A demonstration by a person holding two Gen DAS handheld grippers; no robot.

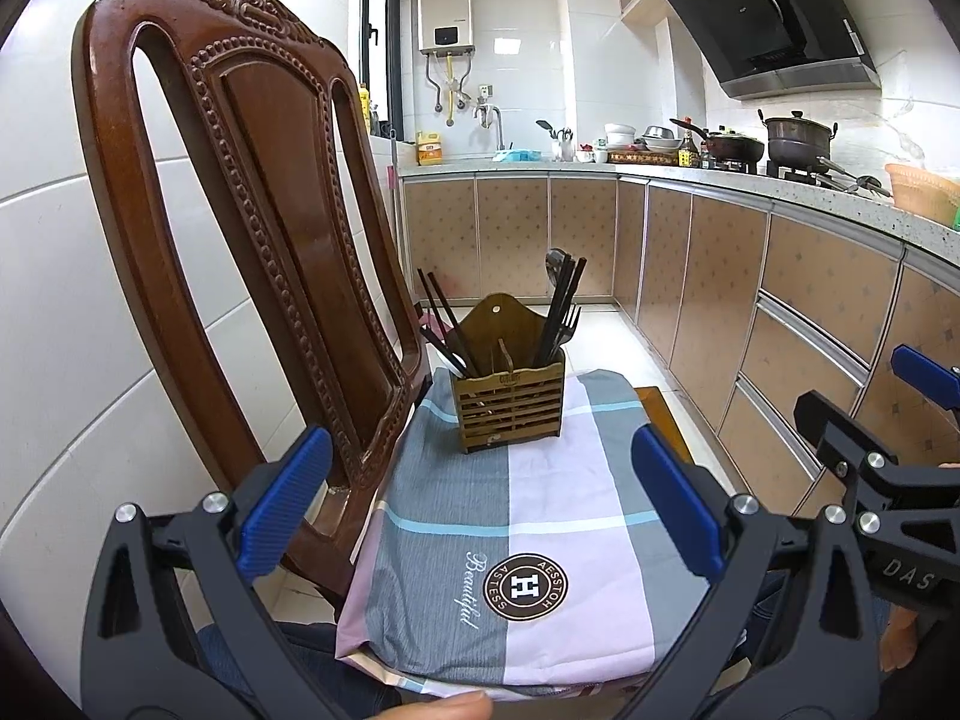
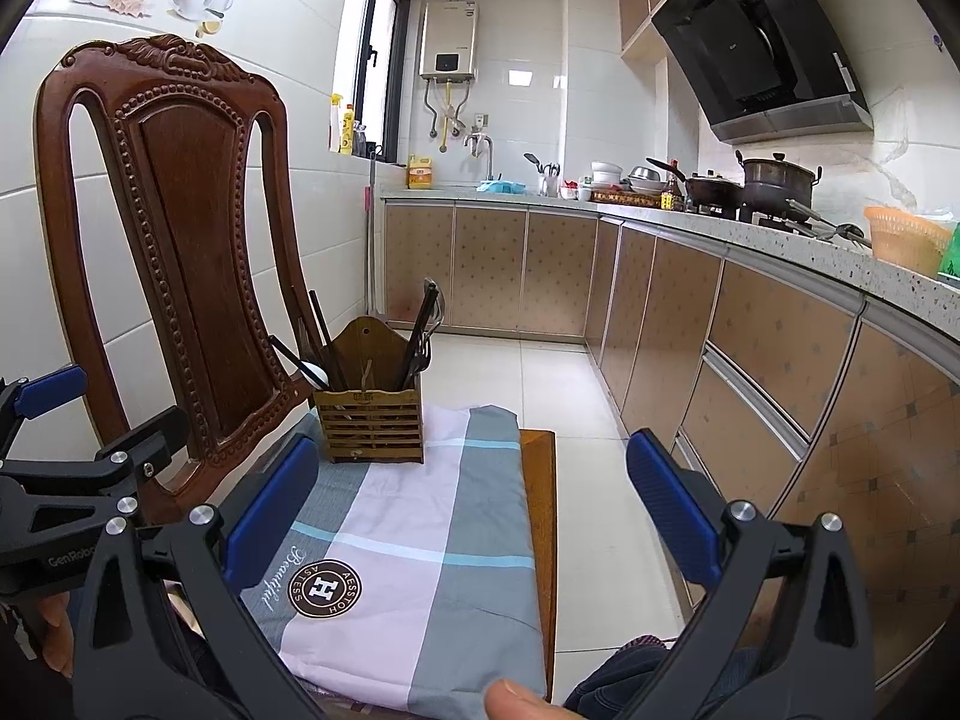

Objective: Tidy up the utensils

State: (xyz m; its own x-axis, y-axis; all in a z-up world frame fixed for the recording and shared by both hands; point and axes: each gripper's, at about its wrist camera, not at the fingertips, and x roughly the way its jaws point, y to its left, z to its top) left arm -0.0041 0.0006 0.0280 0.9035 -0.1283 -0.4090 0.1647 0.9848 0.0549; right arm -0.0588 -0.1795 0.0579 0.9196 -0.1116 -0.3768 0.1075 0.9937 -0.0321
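Slatted wooden holder [image 1: 509, 399]; soft checked cloth [image 1: 510, 540]; glossy carved wooden chair [image 1: 240, 192]

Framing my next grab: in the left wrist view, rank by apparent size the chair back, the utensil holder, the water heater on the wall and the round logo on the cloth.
1. chair back, largest, though it is nearest.
2. utensil holder.
3-4. water heater and round logo: too alike to rank.
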